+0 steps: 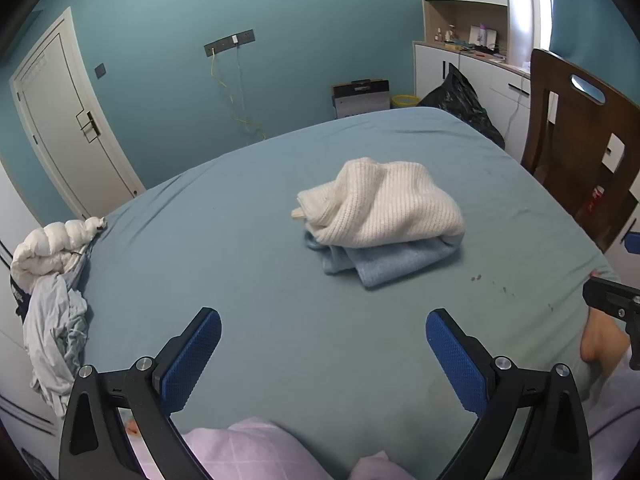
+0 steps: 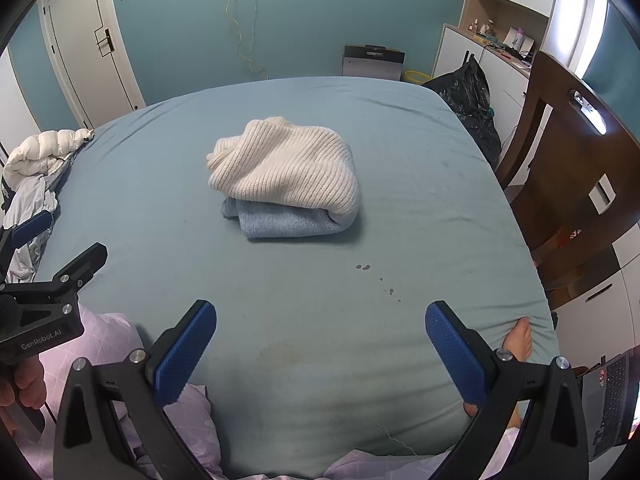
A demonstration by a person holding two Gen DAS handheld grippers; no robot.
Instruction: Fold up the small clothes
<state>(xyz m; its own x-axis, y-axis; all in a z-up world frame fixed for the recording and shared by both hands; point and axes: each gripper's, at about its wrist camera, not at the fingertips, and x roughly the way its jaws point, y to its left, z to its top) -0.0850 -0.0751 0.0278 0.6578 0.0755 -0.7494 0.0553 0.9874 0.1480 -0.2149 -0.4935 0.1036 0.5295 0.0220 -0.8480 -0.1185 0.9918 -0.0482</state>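
Observation:
A cream ribbed knit sweater (image 1: 384, 204) (image 2: 286, 166) lies folded on top of a folded light blue knit garment (image 1: 394, 262) (image 2: 286, 220), stacked in the middle of the bed. My left gripper (image 1: 324, 340) hovers open above the near part of the bed, well short of the stack, with nothing between its blue pads. My right gripper (image 2: 320, 332) is open too, also nearer than the stack and empty. The left gripper's black body (image 2: 52, 292) shows at the left edge of the right wrist view.
The teal sheet (image 1: 240, 280) (image 2: 160, 200) covers the bed. A heap of white and grey bedding (image 1: 52, 280) (image 2: 36, 168) lies at the left edge. A brown wooden chair (image 1: 580, 140) (image 2: 572, 152) and a black bag (image 2: 472, 96) stand to the right. A person's pink-clad legs (image 2: 108, 344) and bare foot (image 2: 520, 340) are near.

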